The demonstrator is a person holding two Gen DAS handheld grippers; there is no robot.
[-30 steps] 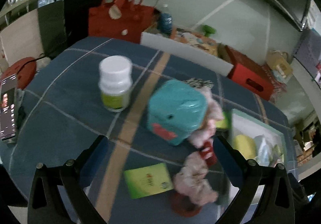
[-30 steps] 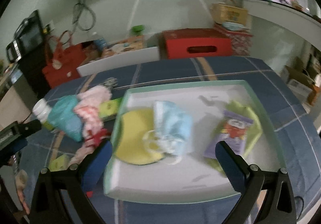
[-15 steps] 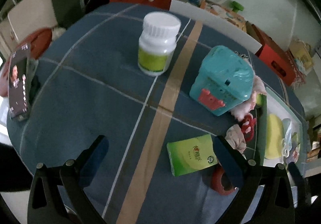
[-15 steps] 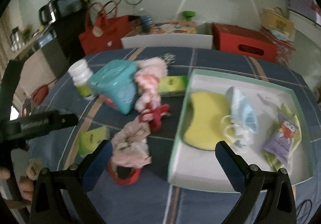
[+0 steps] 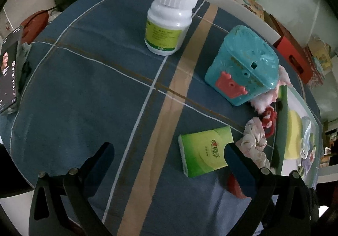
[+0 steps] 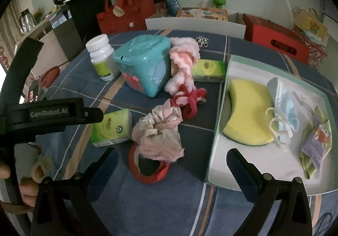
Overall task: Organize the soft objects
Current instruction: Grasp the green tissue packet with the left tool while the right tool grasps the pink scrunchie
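A pale pink scrunchie (image 6: 158, 132) lies on the blue tablecloth, over a red ring (image 6: 147, 170). Behind it lie a red scrunchie (image 6: 190, 98) and a fluffy pink-white cloth (image 6: 183, 60). A white tray (image 6: 264, 164) at right holds a yellow sponge (image 6: 247, 113), a blue face mask (image 6: 283, 104) and a purple packet (image 6: 316, 145). My right gripper (image 6: 171, 166) is open, just in front of the pink scrunchie. My left gripper (image 5: 169, 157) is open and empty, left of a green tissue pack (image 5: 205, 153); the pink scrunchie (image 5: 253, 140) lies by its right finger.
A teal plastic box (image 6: 145, 66) and a white pill bottle (image 6: 101, 56) stand at the back left. A second green tissue pack (image 6: 209, 71) lies by the tray. A phone (image 5: 8, 75) leans at the table's left edge. Red bag and boxes stand beyond the table.
My right gripper has swung left from above the tray to the pink scrunchie. My left gripper has moved left and back, so the teal box and scrunchie now sit to its right.
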